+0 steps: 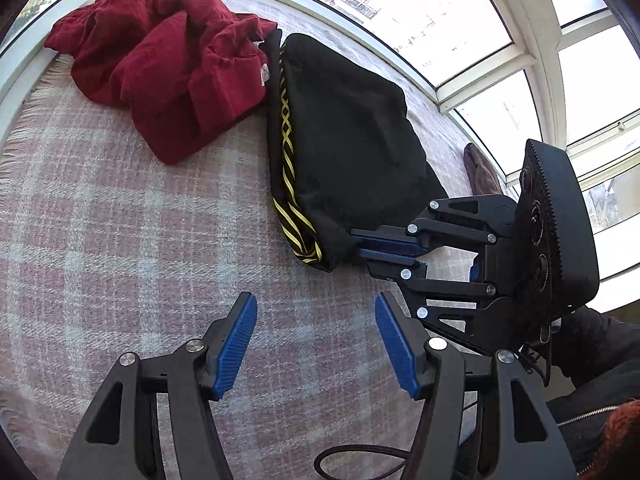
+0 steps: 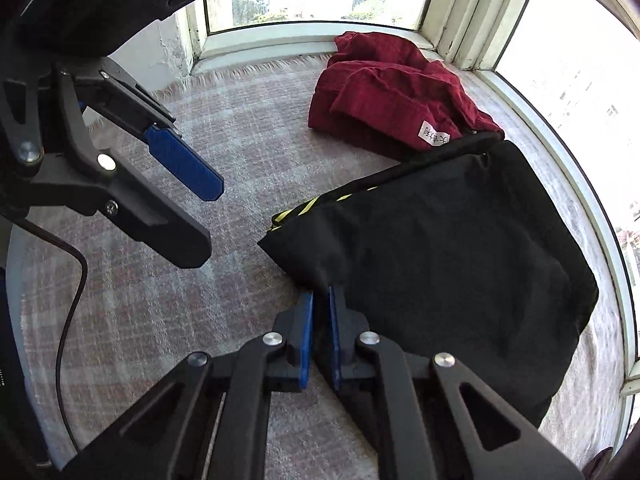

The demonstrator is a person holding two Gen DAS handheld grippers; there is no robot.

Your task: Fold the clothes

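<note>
Because the right tongs pinch only a corner of the black garment lying on the plaid blanket, seemingly shallowly, it may slip free while the left tongs gape empty.

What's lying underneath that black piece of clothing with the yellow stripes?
The black garment rests on a pink plaid blanket that runs under it. Its far corner touches the red garment. Whatever is folded inside it is hidden. The right gripper pinches its near corner.
</note>
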